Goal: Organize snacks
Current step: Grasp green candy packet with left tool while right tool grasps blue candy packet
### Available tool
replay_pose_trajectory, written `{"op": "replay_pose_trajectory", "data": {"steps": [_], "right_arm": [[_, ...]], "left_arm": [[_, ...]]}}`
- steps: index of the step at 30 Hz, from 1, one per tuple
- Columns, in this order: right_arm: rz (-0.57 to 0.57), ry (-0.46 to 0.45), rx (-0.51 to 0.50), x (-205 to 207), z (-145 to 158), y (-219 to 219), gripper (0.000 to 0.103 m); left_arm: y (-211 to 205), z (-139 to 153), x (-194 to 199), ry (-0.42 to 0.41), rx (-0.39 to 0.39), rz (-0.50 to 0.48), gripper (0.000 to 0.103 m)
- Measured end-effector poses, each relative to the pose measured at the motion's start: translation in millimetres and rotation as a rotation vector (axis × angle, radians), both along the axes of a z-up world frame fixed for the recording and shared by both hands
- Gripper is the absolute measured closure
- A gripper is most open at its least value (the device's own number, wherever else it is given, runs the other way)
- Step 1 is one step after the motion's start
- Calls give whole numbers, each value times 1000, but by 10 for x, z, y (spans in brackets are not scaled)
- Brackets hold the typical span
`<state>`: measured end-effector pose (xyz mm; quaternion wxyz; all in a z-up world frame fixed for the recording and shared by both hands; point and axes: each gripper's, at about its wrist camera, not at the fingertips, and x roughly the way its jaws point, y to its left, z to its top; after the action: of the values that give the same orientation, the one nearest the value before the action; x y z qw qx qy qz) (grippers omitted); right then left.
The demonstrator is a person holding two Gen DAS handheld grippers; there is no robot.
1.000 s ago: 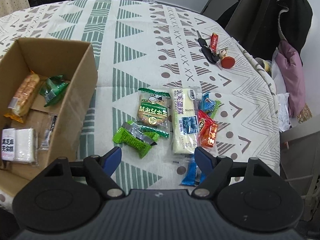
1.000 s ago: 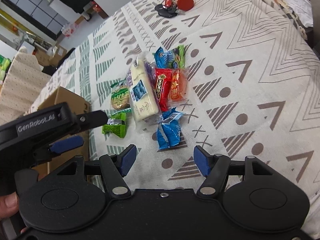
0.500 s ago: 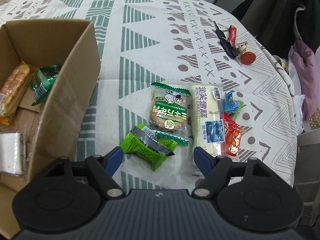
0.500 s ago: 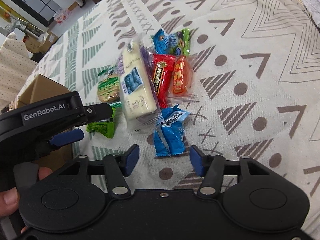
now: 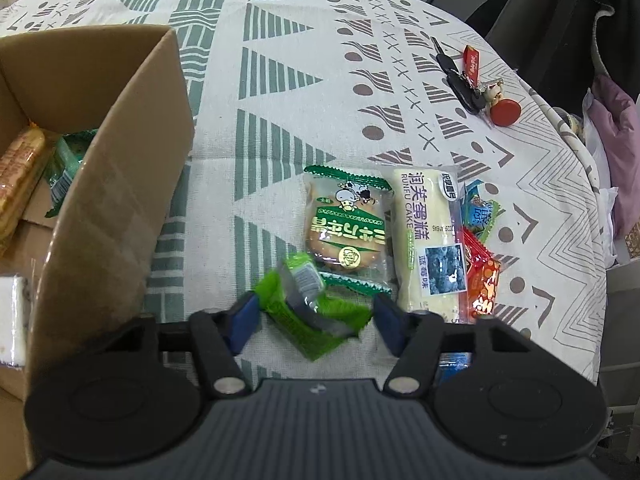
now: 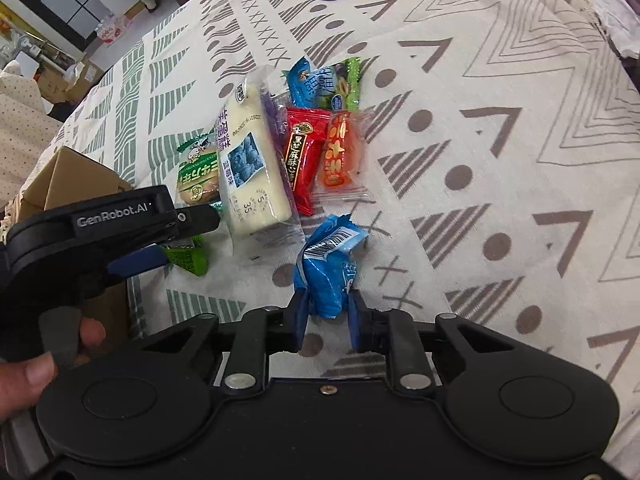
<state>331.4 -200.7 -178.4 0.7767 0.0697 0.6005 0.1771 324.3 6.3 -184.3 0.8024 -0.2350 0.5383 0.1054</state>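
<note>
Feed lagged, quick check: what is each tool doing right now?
Left tool: open around the green snack packet, not yet clamped.
Right tool: shut on the blue snack packet.

1. Table (image 5: 280,80) w/ white cloth, green triangle stripes on one half, grey-brown triangles, dots & crosses on the other.
2. Cardboard box (image 5: 120,184) sits on cloth at left side, open top.
3. Snack cluster mid-cloth: green biscuit pack (image 5: 344,224) touching the blueberry cake bar (image 5: 428,240) on its right.
4. Bright green wrapper (image 5: 312,316) just in front of biscuit pack, overlapping its near edge.
5. Red packet (image 6: 302,156) & orange packet (image 6: 340,152) side by side, right of cake bar.
6. Blue-green packet (image 6: 324,84) beyond those two.
7. Blue packet (image 6: 330,268) nearest the table edge.
8. Key bunch (image 5: 472,80) w/ red tag & red round fob, well apart, far side.
</note>
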Motion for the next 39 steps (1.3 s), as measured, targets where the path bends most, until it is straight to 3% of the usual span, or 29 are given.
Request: {"op": "replay_pose_trajectory", "data": {"steps": [5,19,27,30,35,39], "right_arm": [[-18,-1,14,-68,40,-56,83],[-55,-1,62,-258,83,-124,86],[-99,-26,112,-412,163,-318,88],[-121,-11,119,-439,95,-401,94],[-111,-23,132,-425,100,-400,94],[-93,-20,130,-424,74,-371,86]], "left_arm": [[-8,36,-63,-7,-11,-10,54],[-120,133,-400,29,-24,-54,55],[-159,312,-582,-5,-42,-78,55],[-180,301,-611,1,-44,-84,55],[-220,305,-634,8,-33,-92,54],[-256,277,-608,11,-15,-103,53]]}}
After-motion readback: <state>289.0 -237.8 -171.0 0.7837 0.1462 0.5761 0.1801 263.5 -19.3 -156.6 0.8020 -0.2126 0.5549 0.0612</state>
